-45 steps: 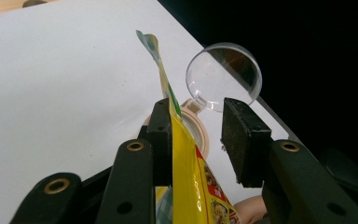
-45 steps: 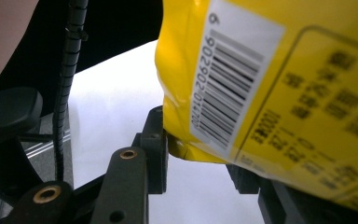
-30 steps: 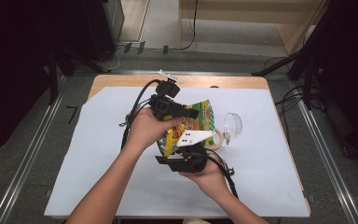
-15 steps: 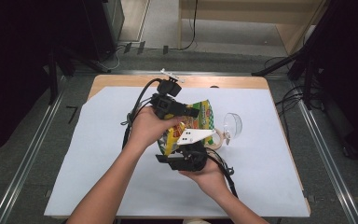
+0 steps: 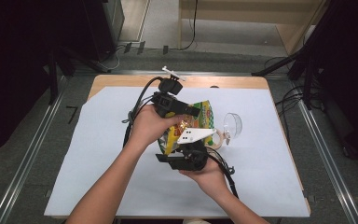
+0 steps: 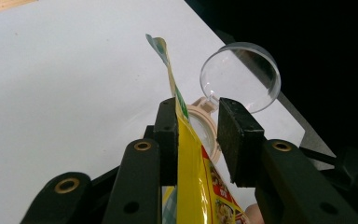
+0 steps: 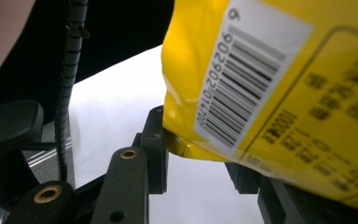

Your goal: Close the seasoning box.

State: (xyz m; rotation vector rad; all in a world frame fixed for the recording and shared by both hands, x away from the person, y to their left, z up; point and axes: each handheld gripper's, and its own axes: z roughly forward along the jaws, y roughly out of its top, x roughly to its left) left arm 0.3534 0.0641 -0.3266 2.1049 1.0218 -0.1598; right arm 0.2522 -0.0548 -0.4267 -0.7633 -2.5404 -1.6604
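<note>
Both grippers hold a yellow snack bag (image 5: 192, 125) above the surface (image 5: 98, 154), left gripper (image 6: 199, 133) jaws spread around its still-sealed edge, right gripper (image 7: 200, 156) jaws' grip unclear.

- A yellow snack bag (image 5: 196, 122) is held at frame centre between the left gripper (image 5: 186, 110) (above) and the right gripper (image 5: 186, 151) (below).
- A clear lid (image 5: 233, 124) is seen just right of it, on the white sheet (image 5: 88, 158).
</note>
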